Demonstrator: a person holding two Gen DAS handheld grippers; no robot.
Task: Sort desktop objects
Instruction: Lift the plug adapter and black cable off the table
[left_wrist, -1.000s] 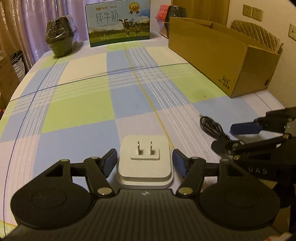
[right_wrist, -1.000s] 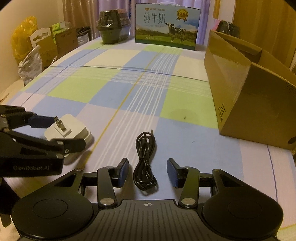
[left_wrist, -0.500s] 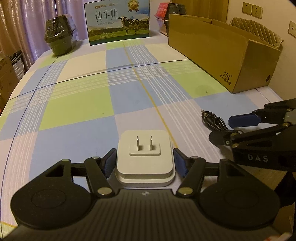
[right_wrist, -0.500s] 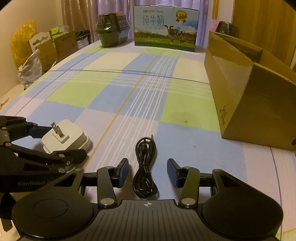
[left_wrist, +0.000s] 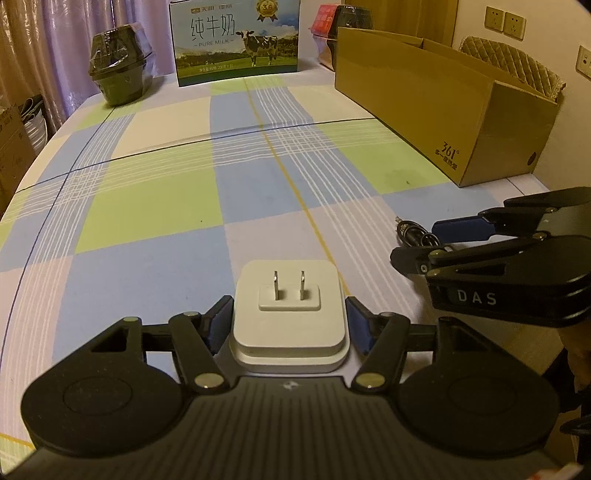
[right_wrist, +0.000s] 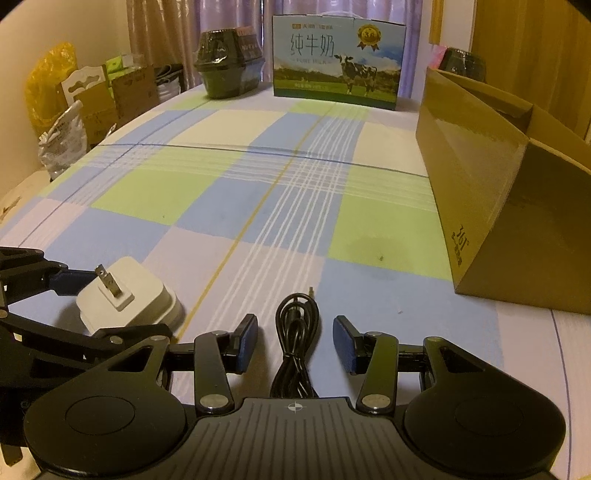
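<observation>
cardboard box (right_wrist: 517, 206) right | milk carton (right_wrist: 338, 62) far — lane clear

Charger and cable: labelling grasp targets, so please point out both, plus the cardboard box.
white charger (left_wrist: 290, 325), left wrist view, top face.
black cable (right_wrist: 295, 332), right wrist view, coil middle.
cardboard box (left_wrist: 424, 110), left wrist view, long side wall.

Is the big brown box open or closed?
Open. The cardboard box has no lid across its top, and its inner walls show. What is inside cannot be seen.
</observation>
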